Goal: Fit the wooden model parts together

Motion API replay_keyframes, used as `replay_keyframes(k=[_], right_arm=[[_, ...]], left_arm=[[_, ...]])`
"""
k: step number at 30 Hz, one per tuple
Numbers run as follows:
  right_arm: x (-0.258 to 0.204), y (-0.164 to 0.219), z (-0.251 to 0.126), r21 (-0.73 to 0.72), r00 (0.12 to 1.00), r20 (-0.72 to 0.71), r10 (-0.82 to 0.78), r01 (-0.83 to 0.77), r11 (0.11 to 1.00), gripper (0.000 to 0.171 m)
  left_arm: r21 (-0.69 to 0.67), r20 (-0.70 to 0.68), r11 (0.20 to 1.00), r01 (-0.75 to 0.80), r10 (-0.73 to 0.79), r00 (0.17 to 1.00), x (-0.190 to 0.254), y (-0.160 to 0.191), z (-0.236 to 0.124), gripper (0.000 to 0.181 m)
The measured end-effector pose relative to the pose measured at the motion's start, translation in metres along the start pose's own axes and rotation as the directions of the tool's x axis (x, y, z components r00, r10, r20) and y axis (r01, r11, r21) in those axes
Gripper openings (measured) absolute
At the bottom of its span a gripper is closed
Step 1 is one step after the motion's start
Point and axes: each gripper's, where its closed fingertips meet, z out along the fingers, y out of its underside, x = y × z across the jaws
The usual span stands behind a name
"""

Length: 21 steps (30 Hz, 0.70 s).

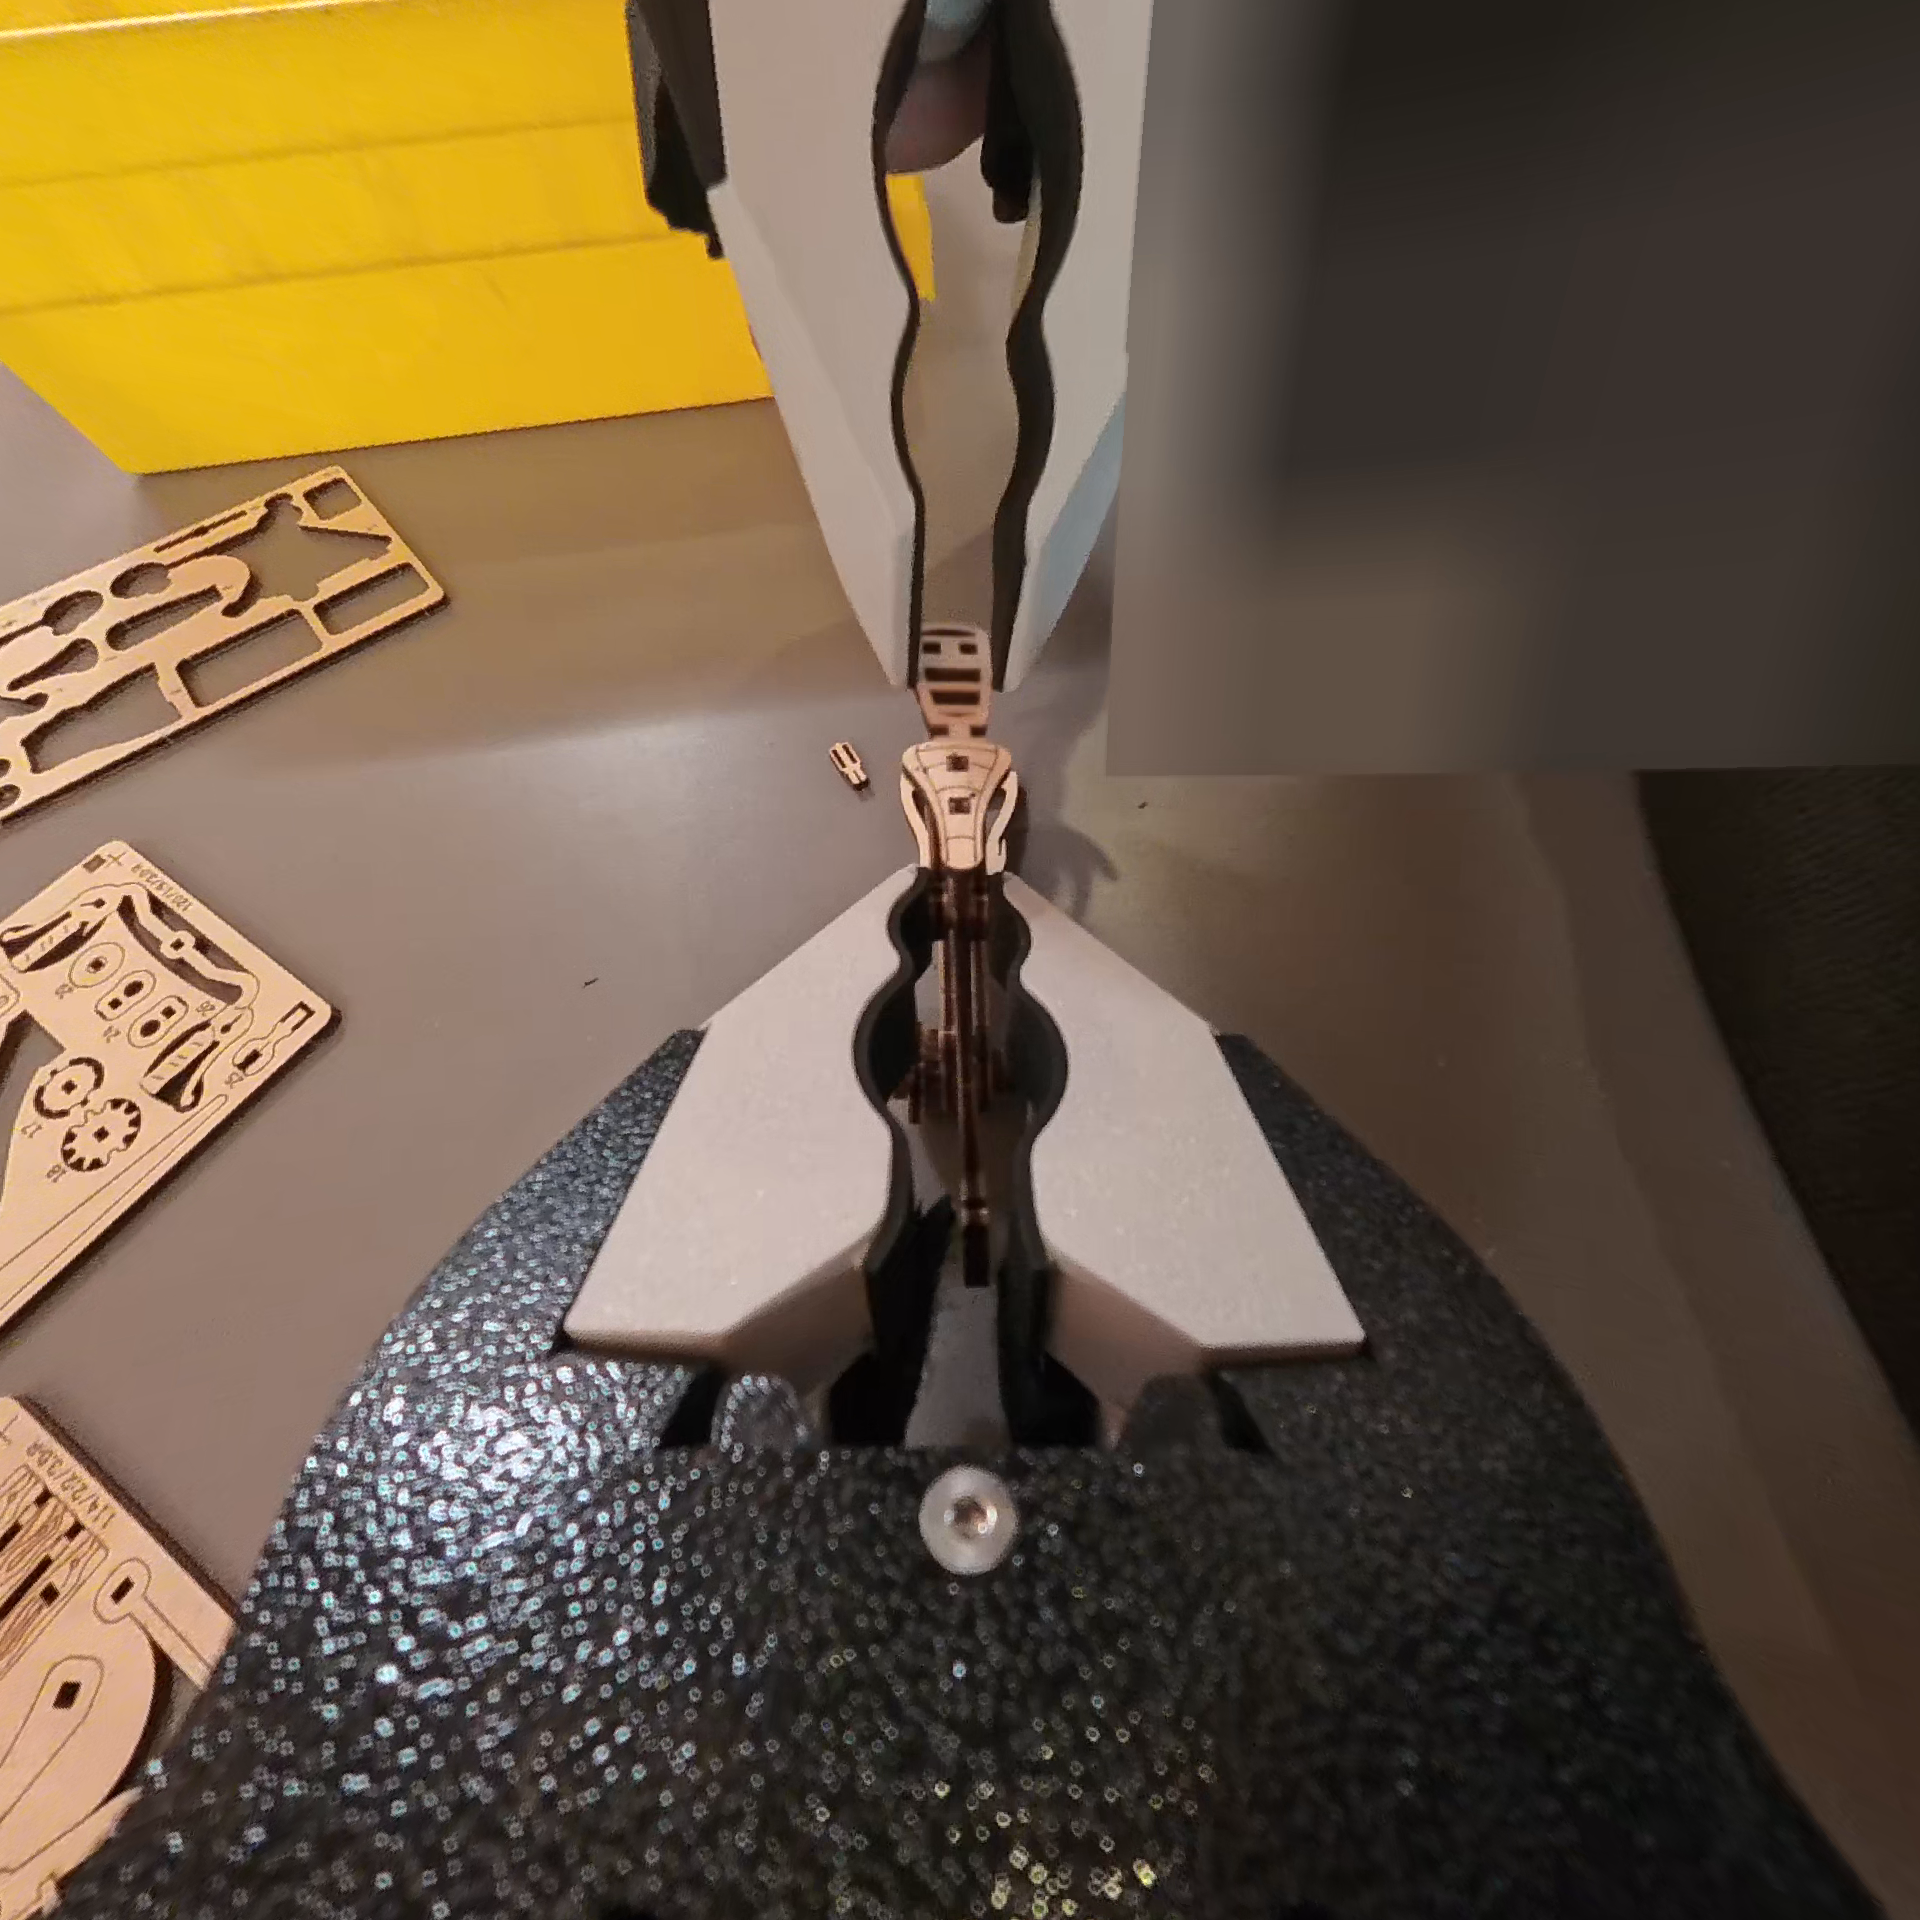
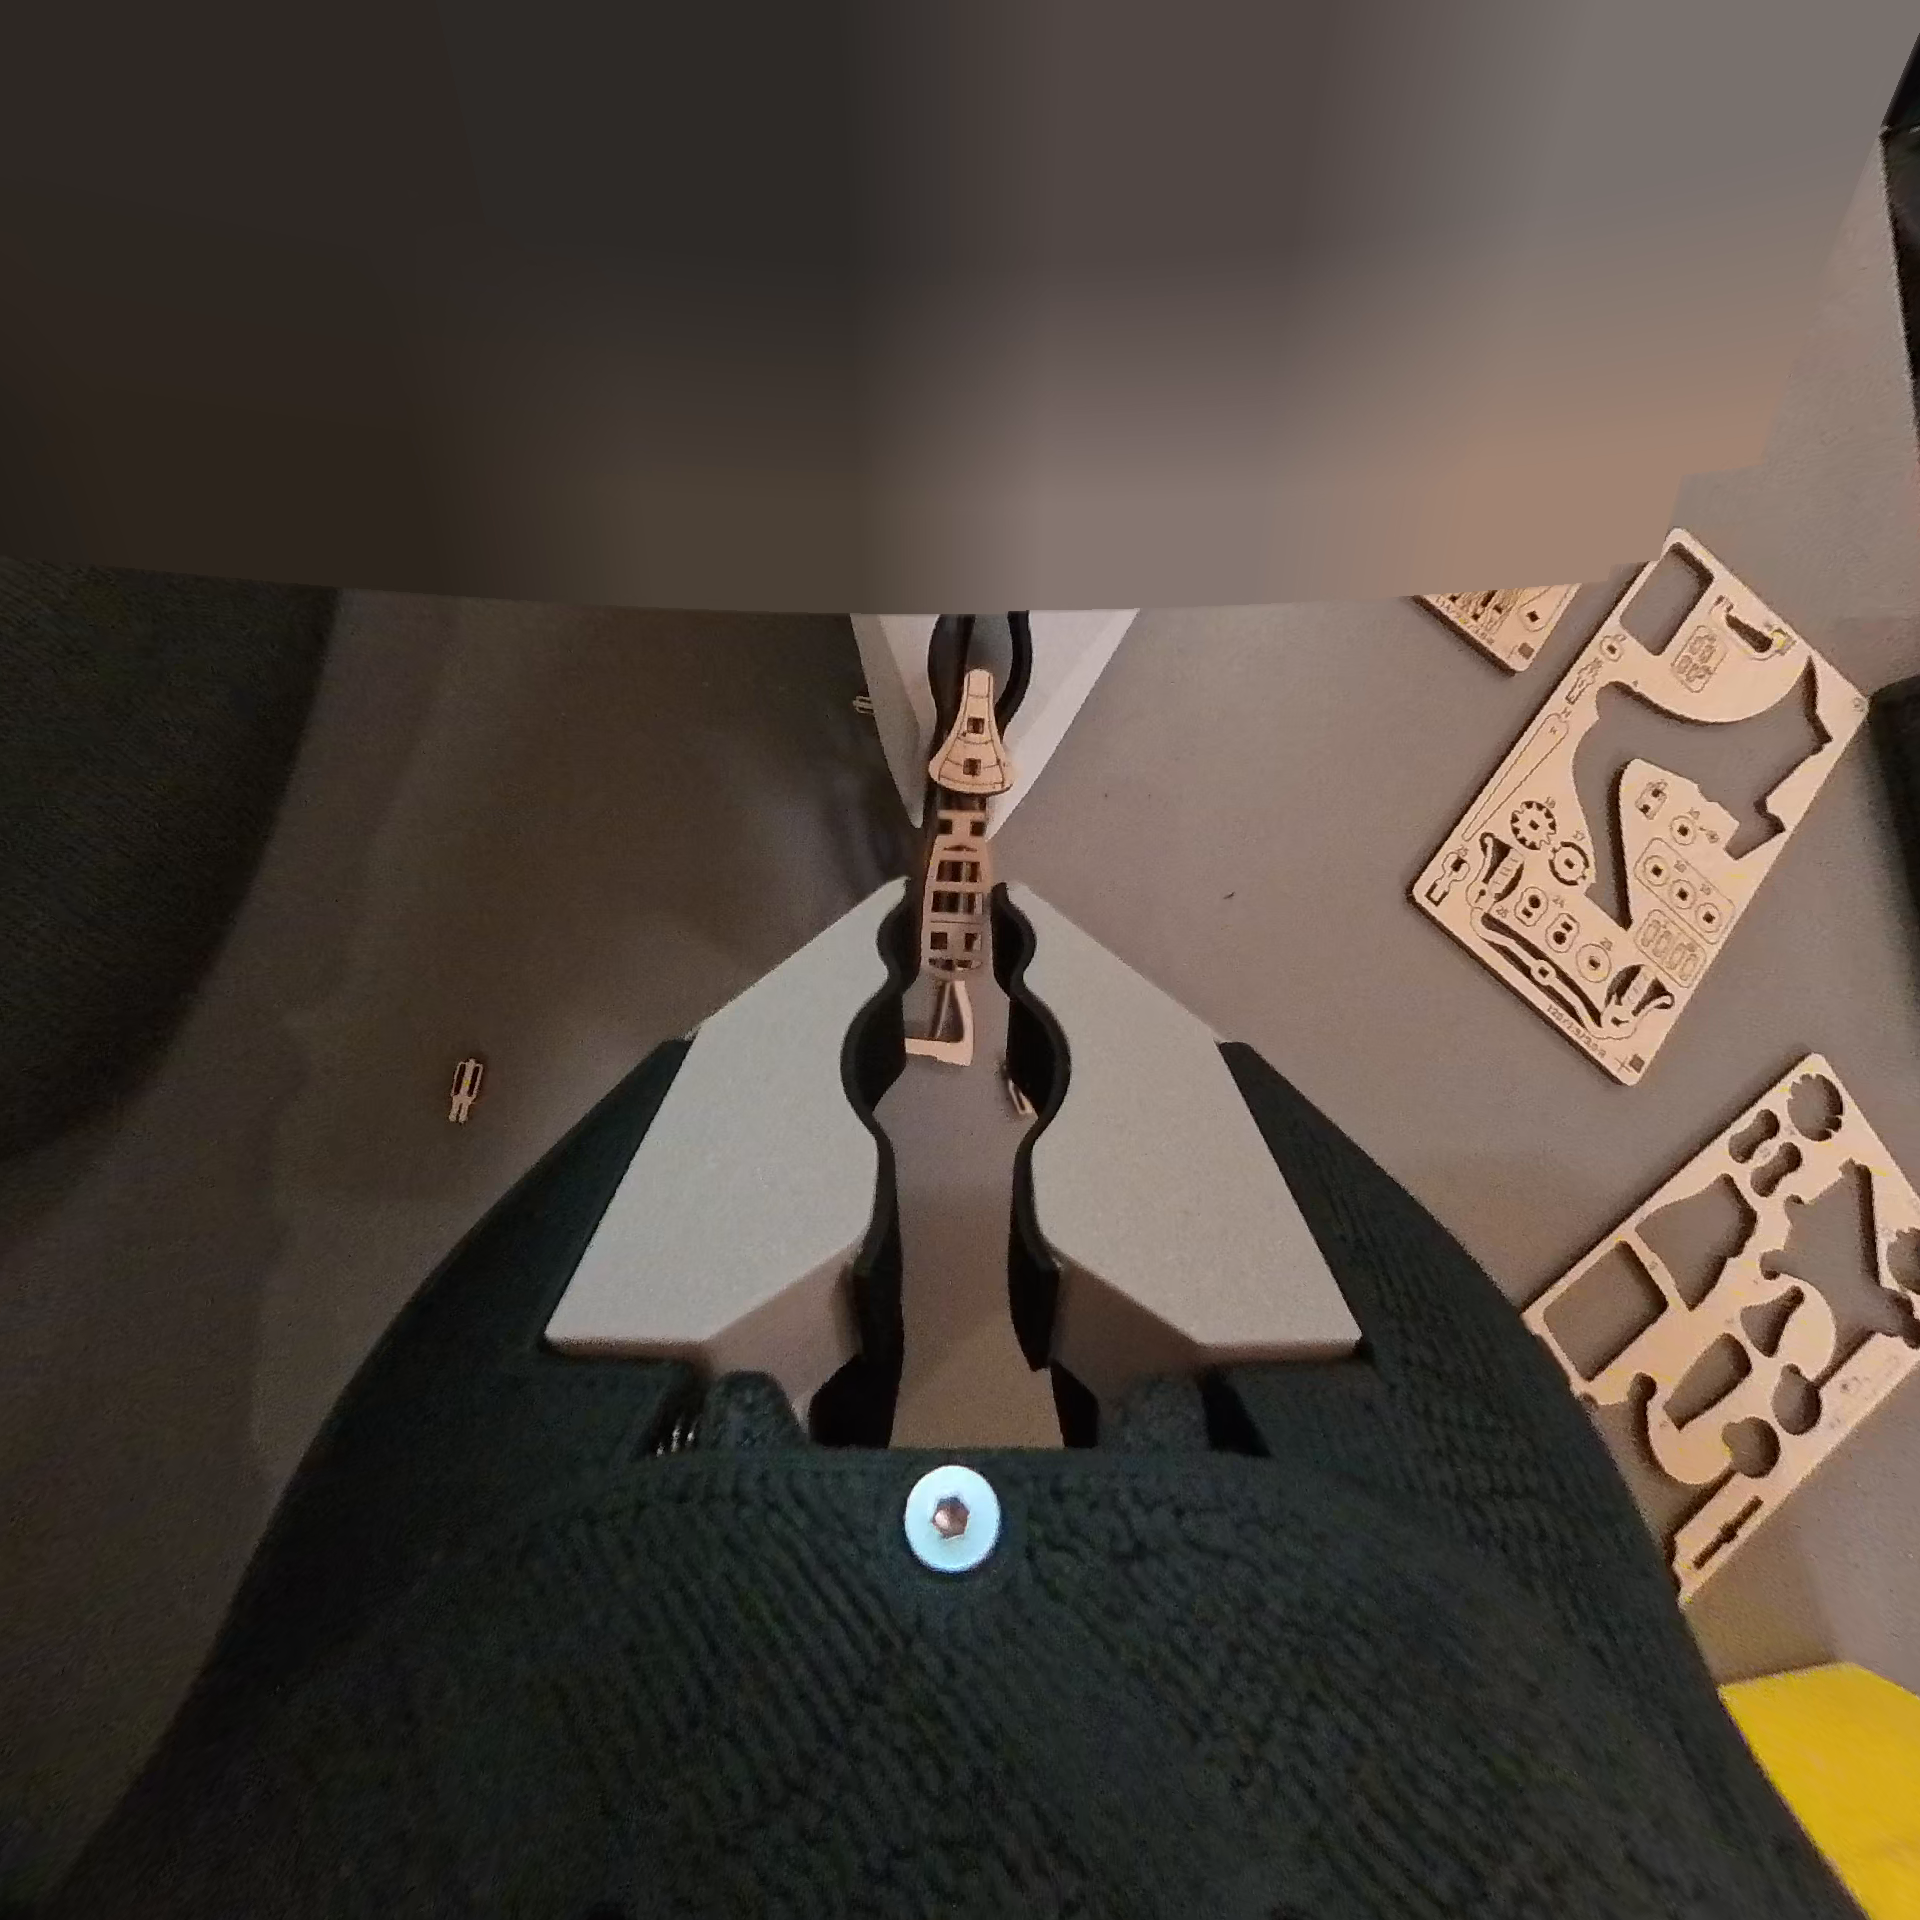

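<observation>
My left gripper (image 1: 956, 899) is shut on a layered wooden assembly (image 1: 961, 1049). The assembly's tapered head (image 1: 956, 805) sticks out past the fingertips. My right gripper (image 1: 958, 665) comes in from the far side, facing the left one. It is shut on a small slotted wooden piece (image 1: 954, 681) whose lower end meets the tip of the tapered head. In the right wrist view my right gripper (image 2: 948, 906) pinches the slotted piece (image 2: 951, 883). Beyond it are the tapered head (image 2: 971, 748) and the left gripper (image 2: 956, 805). Both are held just above the grey table (image 1: 623, 831).
Several laser-cut wooden sheets lie on the table's left side (image 1: 208, 613) (image 1: 135, 1049) (image 2: 1631, 821) (image 2: 1745, 1320). A yellow box (image 1: 364, 260) stands behind them. One small loose wooden bit (image 1: 847, 769) lies near the grippers, another lies farther off (image 2: 464, 1088). The table edge curves nearby (image 1: 1621, 1039). The grippers are tip to tip, or close to it. My left gripper's tips are some 7 cm from the small loose wooden bit (image 1: 847, 769).
</observation>
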Motion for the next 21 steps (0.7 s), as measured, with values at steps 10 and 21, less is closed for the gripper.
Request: replay_keyframes(k=[10,21], right_arm=[[0.0017,0.0002,0.0029,0.009,1.000,0.001,0.030,-0.030,1.000,0.011],[0.0002,-0.0015,0.0043,0.033,0.999,0.015,0.043,-0.044,0.998,0.011]], left_arm=[[-0.002,0.009,1.000,0.013,-0.013,1.000,-0.0005,-0.0003,0.0012,0.007],[-0.002,0.013,1.000,0.004,-0.004,1.000,-0.0003,-0.0003,0.0013,0.007]])
